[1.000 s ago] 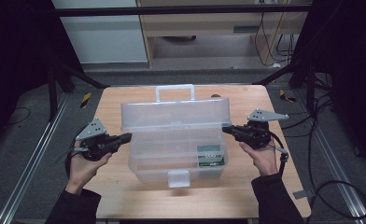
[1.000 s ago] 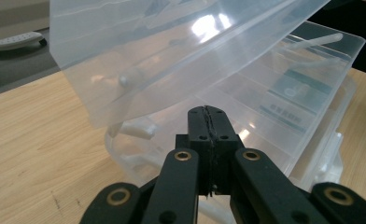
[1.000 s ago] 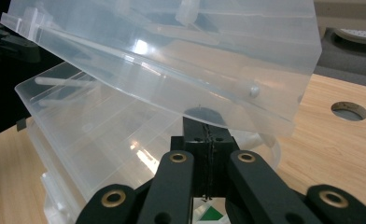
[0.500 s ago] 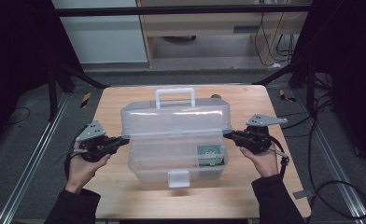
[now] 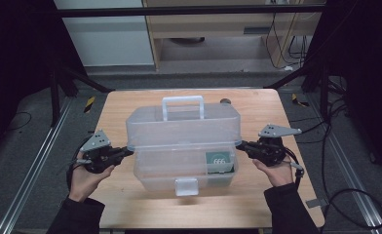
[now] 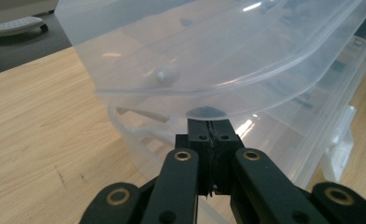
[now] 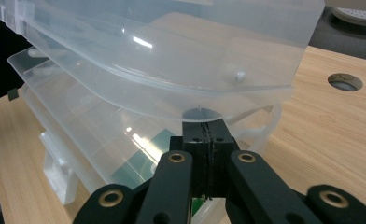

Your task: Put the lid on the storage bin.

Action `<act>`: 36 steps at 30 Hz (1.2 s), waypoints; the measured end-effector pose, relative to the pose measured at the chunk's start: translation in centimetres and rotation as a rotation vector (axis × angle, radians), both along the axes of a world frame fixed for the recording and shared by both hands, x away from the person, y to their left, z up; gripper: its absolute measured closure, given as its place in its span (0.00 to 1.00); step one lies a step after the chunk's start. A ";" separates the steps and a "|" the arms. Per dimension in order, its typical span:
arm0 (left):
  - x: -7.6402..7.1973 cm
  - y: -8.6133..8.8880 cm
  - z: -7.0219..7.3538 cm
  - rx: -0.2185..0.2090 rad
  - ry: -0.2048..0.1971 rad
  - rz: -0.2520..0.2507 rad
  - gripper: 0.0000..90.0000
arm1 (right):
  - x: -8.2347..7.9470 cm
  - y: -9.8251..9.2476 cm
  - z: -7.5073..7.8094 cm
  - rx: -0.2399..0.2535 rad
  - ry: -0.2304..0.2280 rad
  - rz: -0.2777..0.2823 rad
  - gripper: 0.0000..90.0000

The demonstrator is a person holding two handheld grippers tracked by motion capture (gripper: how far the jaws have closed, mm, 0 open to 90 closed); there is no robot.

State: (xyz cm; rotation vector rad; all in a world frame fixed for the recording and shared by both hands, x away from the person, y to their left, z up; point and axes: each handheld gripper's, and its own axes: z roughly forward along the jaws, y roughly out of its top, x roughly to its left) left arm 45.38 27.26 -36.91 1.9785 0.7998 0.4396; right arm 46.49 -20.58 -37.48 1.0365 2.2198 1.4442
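- Pale wooden table (image 5: 130,105) in a dim workshop; a clear plastic toolbox (image 5: 184,146) sits at its centre.
- Left gripper (image 5: 127,151), jaws clenched empty, props the glossy lid's (image 6: 181,60) rim from below.
- Lid half-raised, smooth and rounded; a green packet (image 5: 219,161) lies inside.
- Right gripper (image 5: 239,145) mirrors it, clenched empty; full opening remains.
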 end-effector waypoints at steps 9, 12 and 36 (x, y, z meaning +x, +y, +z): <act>0.1 0.3 -0.5 0.022 0.023 0.004 0.99 | -0.4 -0.2 -0.5 -0.015 0.015 -0.006 0.99; 0.2 0.4 -0.7 0.029 0.031 0.003 0.99 | -0.5 -0.2 -0.7 -0.025 0.020 -0.008 0.99; 1.4 1.0 -2.6 0.095 0.094 0.050 0.97 | -1.3 -0.5 -2.9 -0.085 0.072 0.005 1.00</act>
